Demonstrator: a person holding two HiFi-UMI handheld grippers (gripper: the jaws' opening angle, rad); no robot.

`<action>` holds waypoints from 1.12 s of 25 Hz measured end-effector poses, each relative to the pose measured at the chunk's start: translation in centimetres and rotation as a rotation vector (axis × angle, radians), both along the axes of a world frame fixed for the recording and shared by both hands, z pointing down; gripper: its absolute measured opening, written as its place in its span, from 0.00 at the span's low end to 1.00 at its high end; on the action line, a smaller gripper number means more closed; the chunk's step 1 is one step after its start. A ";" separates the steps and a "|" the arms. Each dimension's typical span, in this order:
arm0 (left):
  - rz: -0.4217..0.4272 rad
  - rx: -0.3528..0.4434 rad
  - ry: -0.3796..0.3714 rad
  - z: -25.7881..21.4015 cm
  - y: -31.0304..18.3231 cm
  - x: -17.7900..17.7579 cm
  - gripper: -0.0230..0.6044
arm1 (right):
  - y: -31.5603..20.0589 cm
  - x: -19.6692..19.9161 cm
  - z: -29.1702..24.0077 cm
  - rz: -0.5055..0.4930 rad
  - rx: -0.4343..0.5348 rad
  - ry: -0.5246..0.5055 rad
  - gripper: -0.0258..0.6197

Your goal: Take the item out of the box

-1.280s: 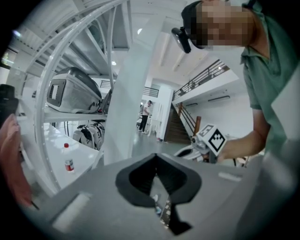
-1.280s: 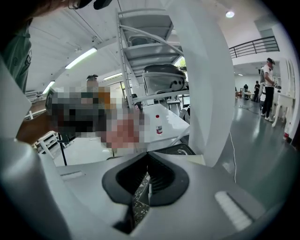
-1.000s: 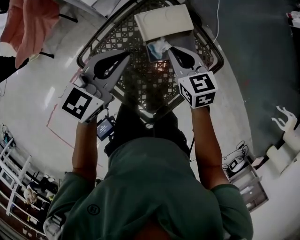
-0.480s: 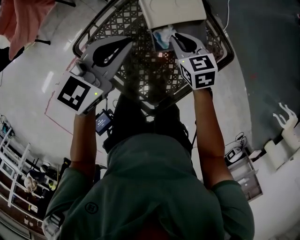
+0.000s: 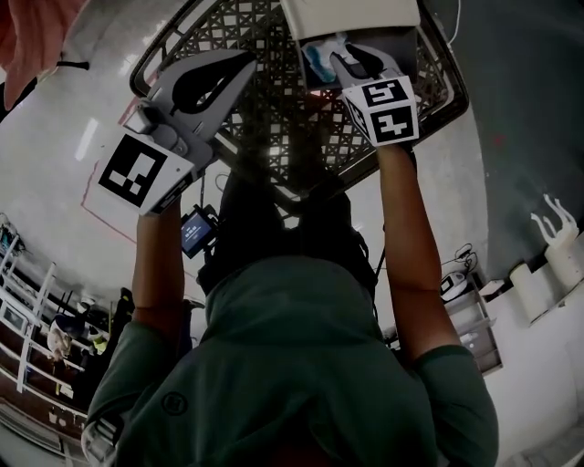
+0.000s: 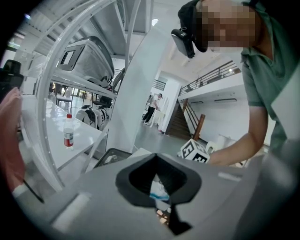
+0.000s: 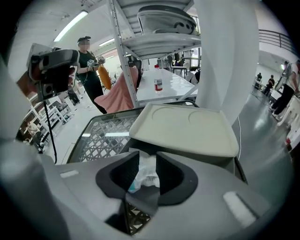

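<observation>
Right gripper (image 7: 146,157) jaws, just opening, flank the packet (image 7: 143,177) in the box (image 7: 187,129); left gripper (image 5: 239,66) closed, empty.

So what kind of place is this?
Probably a big indoor workshop or lab hall: tall white metal shelf racks, a long white table with a clear plastic bottle, and a dark staircase behind.

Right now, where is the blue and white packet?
In the head view the packet lies inside the box at the top, right of centre, below its cream lid, on the mesh table.
</observation>
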State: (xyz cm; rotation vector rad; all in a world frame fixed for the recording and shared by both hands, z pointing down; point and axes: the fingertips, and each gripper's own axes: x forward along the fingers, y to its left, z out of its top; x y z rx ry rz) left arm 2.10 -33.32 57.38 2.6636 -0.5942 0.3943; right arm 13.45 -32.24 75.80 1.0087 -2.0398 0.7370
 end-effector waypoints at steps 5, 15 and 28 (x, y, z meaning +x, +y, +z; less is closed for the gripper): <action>0.001 -0.014 0.007 1.2 -0.3 0.2 0.04 | 0.1 -0.1 2.6 -0.036 -0.047 0.042 0.30; 0.000 -0.043 0.008 2.8 -0.4 0.2 0.04 | 0.3 -0.6 6.2 -0.102 -0.131 0.120 0.31; -0.005 -0.024 0.010 1.5 -0.5 -0.2 0.04 | 0.8 -0.2 6.0 -0.100 -0.161 0.136 0.07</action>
